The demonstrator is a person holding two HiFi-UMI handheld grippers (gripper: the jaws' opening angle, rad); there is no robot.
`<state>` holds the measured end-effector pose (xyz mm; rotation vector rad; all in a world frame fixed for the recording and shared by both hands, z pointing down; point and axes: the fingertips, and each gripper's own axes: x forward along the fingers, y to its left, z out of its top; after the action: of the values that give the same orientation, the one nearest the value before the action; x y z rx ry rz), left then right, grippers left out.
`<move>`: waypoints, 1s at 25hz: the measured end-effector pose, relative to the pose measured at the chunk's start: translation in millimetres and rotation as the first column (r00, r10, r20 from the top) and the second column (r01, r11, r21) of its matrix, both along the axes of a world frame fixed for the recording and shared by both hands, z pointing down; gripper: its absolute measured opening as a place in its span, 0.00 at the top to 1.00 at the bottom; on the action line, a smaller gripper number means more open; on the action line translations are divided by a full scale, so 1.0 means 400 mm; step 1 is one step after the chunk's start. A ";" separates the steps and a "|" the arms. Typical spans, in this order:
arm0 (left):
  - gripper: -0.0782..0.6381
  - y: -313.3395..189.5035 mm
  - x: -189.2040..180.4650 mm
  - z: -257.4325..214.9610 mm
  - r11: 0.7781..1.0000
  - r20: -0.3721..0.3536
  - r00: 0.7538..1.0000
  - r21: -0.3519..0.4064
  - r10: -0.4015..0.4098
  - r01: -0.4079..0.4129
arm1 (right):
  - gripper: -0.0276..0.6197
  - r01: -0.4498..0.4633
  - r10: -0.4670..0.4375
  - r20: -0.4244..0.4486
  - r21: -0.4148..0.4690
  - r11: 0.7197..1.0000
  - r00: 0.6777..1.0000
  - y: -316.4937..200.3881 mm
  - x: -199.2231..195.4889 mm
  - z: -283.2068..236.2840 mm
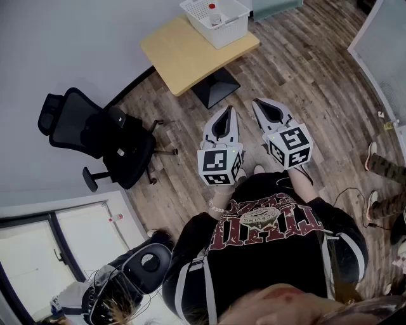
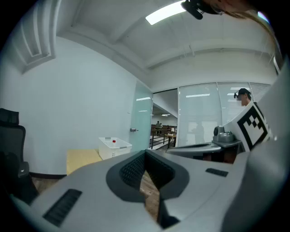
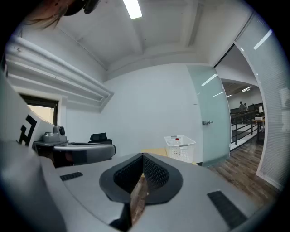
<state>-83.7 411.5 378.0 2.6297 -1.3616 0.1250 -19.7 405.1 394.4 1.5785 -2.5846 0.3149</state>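
Grey plastic fills the near ground: your left tongs point(image 1: 229, 109) and right tongs point(image 1: 257, 101) hang side by side over the wooden floor point(image 1: 304, 76). Both are clenched tip to tip with nothing between them, and only floorboards show through the gap behind the tips. Neither touches anything. Ahead, at about 12 o'clock from the left pair and 11 o'clock from the right, stands the pale counter point(image 1: 184, 57). On its far end sits the white basket point(image 1: 229, 33), with a small red-capped bottle point(image 1: 214, 14) inside. Neither hand is clearly nearer to it. A black office chair point(image 1: 95, 130) stands well apart at 9 o'clock.
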 end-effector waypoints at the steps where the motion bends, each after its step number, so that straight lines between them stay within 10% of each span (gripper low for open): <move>1: 0.82 -0.002 0.003 0.001 1.000 -0.001 1.000 -0.001 0.000 0.000 | 0.93 -0.001 0.001 0.000 0.000 1.000 1.000 -0.003 0.004 0.001; 25: 0.82 -0.061 0.057 0.005 0.998 0.000 0.998 -0.005 -0.068 0.068 | 0.93 0.037 -0.037 0.015 0.001 0.999 0.999 -0.058 0.095 0.003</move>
<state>-61.0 387.0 379.9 2.5756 -1.4466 0.1186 18.5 381.9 395.7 1.5332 -2.6218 0.3233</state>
